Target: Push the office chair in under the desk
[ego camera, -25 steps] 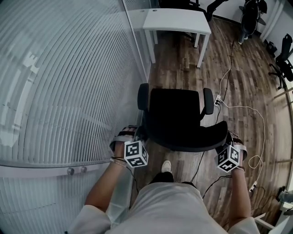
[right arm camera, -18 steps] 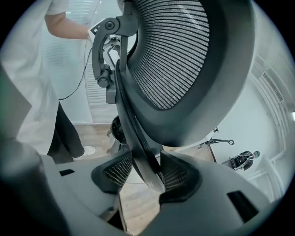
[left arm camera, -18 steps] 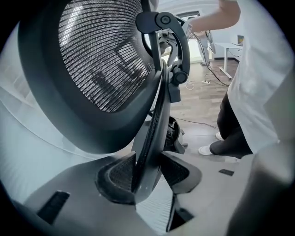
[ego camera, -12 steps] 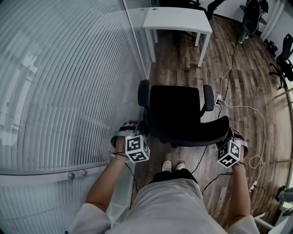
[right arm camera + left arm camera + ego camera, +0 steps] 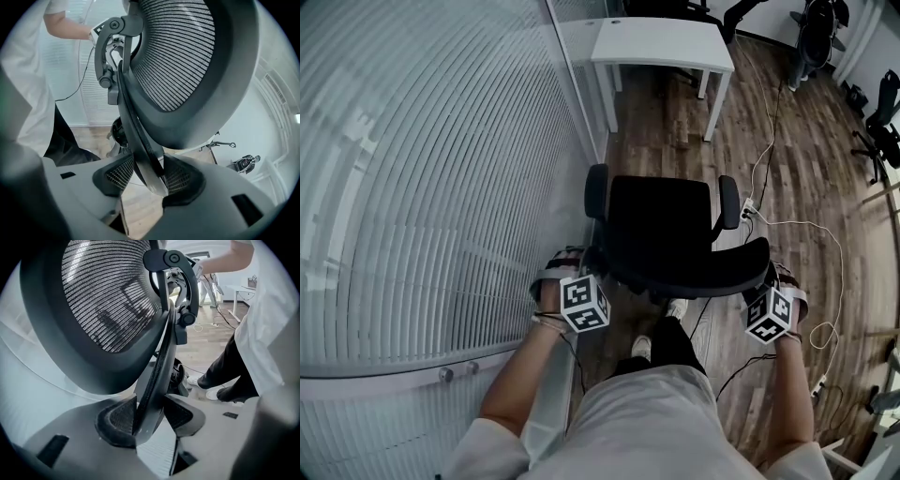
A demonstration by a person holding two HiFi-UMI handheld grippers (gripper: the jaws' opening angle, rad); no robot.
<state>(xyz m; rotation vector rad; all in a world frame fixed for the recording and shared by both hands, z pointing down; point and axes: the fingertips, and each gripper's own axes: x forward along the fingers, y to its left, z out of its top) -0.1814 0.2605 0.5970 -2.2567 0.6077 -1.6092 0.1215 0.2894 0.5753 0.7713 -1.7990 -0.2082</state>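
Arms angled down, left hand-held gripper (image 5: 587, 268) and right hand-held gripper (image 5: 768, 281) clamp opposite backrest-rim ends of the office chair (image 5: 661, 225).

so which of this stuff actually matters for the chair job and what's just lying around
Part of the job:
- office chair
- white desk
- left hand-held gripper and right hand-held gripper, each clamped on the backrest edge

Just around:
- white cable and power strip on the floor
- spare chair at the right edge
- slatted wall
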